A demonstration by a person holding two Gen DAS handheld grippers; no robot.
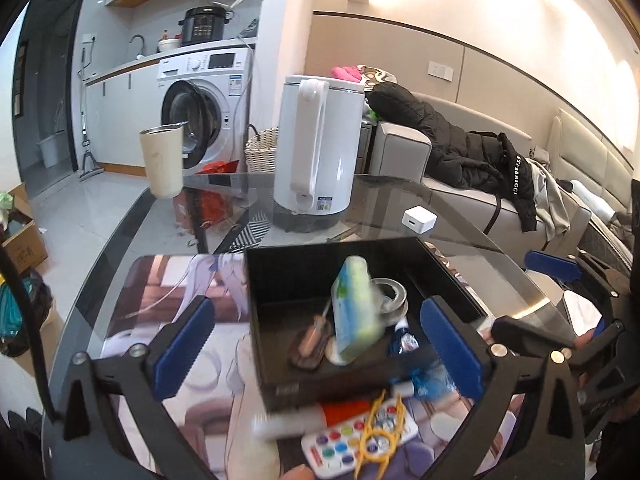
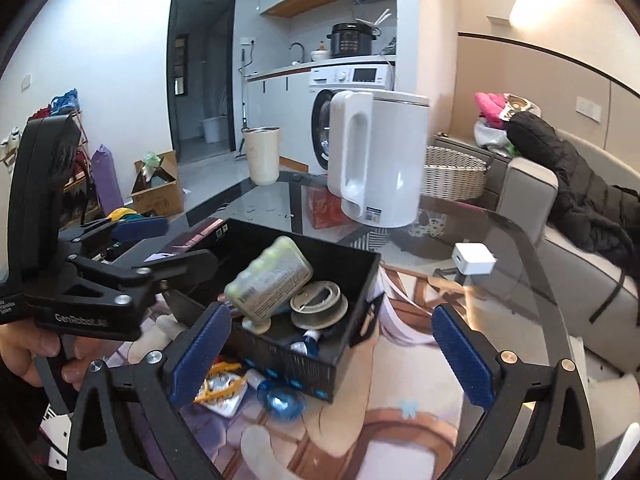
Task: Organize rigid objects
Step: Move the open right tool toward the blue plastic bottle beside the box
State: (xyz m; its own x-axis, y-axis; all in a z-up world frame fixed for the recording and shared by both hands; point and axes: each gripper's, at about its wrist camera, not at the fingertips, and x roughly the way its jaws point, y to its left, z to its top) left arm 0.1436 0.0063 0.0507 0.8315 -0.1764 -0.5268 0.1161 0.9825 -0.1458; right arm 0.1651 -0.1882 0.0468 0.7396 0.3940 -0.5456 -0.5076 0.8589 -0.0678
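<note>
You're hovering both grippers over the black open-top box (image 1: pixel 360 276), a square hard-walled tray sitting on the printed mat (image 1: pixel 168 300) on the round glass table (image 1: pixel 400 200). Your left gripper (image 1: pixel 320 348) is standing with its ribbed blue pads wide apart, nothing between them but the box's near wall below. Your right gripper (image 2: pixel 332 354) is just as wide, its left pad (image 2: pixel 202 354) sitting just in front of the box's near corner, gripping nothing.

Inside the box, the green-and-white plastic pack (image 2: pixel 270 278) is leaning tilted, long axis running from the near floor up toward the far wall, resting against a round metal tin (image 2: pixel 318 306). A small blue-capped bottle (image 2: pixel 306 340) is lying at the near wall.

Still out on the mat, right against the box's front: a flat white remote (image 1: pixel 352 444) with coloured round buttons, a yellow plastic clip (image 1: pixel 380 436) lying across it, a white-and-red tube (image 1: pixel 304 420) lying crosswise, and a crinkly blue wrapper (image 2: pixel 282 398).

Open room is to the right of the box, bare mat and glass out to the small white cube charger (image 2: pixel 474 262). The tall white kettle (image 1: pixel 316 144) and cream tumbler (image 1: pixel 162 162) are standing well behind.
</note>
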